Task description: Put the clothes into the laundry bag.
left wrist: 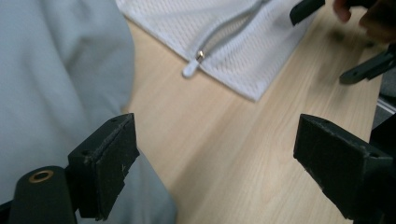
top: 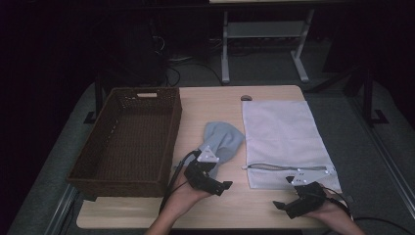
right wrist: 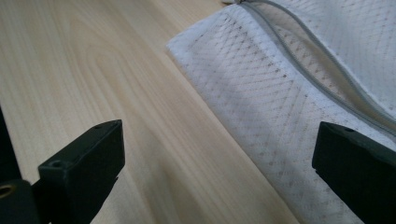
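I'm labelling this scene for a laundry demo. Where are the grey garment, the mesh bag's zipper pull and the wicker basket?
grey garment (top: 224, 138): high view, middle of the cloth.
zipper pull (left wrist: 191, 69): left gripper view, its white tab.
wicker basket (top: 172, 131): high view, right-hand wall.

The table (top: 254, 205) is pale matt wood with a smooth grain. Just right of the left gripper (left wrist: 215, 172) lies a white mesh bag (left wrist: 233, 42) — coarse netting, metal zip pull — and at its left soft, matt grey cloth (left wrist: 56, 84); beyond, a dark woven wicker basket (top: 128, 142).

Pale blue cloth (top: 222, 139), white mesh bag (top: 281, 137)
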The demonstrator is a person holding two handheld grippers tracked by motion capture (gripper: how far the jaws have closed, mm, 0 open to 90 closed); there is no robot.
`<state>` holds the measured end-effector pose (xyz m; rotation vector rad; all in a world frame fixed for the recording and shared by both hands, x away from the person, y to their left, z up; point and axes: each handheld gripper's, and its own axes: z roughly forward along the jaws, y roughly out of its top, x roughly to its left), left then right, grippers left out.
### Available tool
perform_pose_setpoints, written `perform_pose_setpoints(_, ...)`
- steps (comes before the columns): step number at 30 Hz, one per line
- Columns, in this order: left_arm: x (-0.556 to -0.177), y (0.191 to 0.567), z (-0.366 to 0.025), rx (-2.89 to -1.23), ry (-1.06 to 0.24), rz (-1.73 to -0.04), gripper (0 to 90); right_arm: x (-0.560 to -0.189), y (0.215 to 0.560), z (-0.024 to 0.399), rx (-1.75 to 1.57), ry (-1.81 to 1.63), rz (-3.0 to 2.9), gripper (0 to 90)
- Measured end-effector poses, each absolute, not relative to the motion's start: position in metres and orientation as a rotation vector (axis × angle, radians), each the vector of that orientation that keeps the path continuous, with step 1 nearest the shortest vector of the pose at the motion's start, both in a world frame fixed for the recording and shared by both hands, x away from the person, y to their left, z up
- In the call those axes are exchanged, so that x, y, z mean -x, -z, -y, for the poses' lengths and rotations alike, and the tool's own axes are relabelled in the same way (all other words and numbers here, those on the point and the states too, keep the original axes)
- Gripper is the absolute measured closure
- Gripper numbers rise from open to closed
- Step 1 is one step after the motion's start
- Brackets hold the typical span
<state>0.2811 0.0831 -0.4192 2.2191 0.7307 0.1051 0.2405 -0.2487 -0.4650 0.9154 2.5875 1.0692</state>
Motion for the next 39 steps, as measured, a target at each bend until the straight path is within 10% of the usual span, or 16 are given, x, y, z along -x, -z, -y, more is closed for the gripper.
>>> perform_pose_setpoints(12,-0.262,0.445,-0.073,-2.285,-0.092,-0.671,12.9,-0.243,0.456,0.255,-0.958,-1.073,-2.550,16.4)
perform_pose_setpoints(28,-0.263,0.450,-0.071,-2.294,-0.069,-0.655,13.1,-0.264,0.450,0.307,-1.150,-0.968,-2.387,86.1)
perform_pose_setpoints(39,-0.262,0.449,-0.071,-2.298,-0.071,-0.649,13.2,-0.268,0.459,0.314,-1.143,-0.846,-2.446,89.9)
